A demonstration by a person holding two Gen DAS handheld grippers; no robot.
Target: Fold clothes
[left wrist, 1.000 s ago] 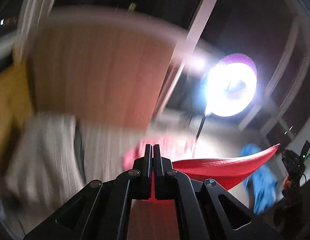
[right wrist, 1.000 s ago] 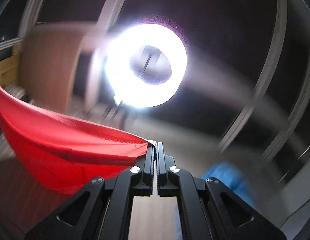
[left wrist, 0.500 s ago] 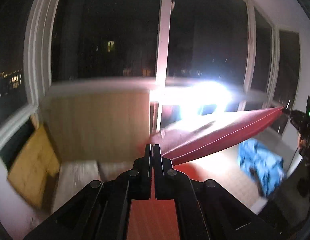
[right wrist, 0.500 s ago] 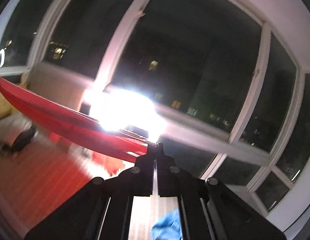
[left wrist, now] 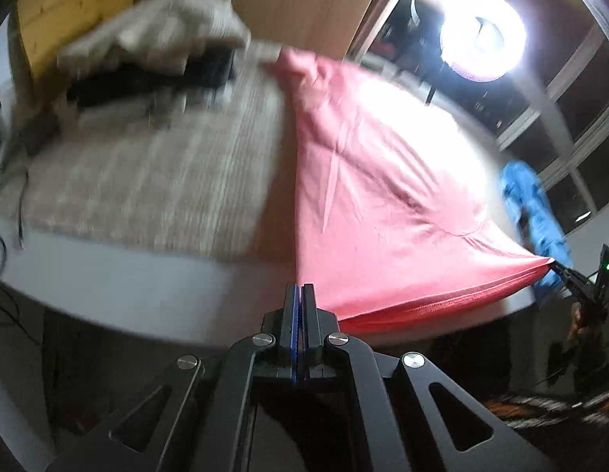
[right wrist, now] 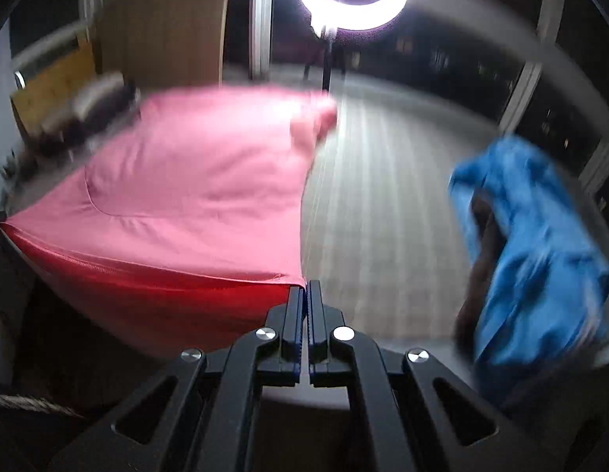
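Left wrist view: left hand-held gripper [left wrist: 298, 291] was clenched on a near corner of the red garment [left wrist: 383, 181], right hand-held gripper [right wrist: 306, 287] clenched on the other near corner; cloth was spread over the tabletop [right wrist: 383, 196] w/ hem taut along near edge. Blue garment [right wrist: 532, 244] lay at right, pale clothes pile [left wrist: 155, 35] far left.
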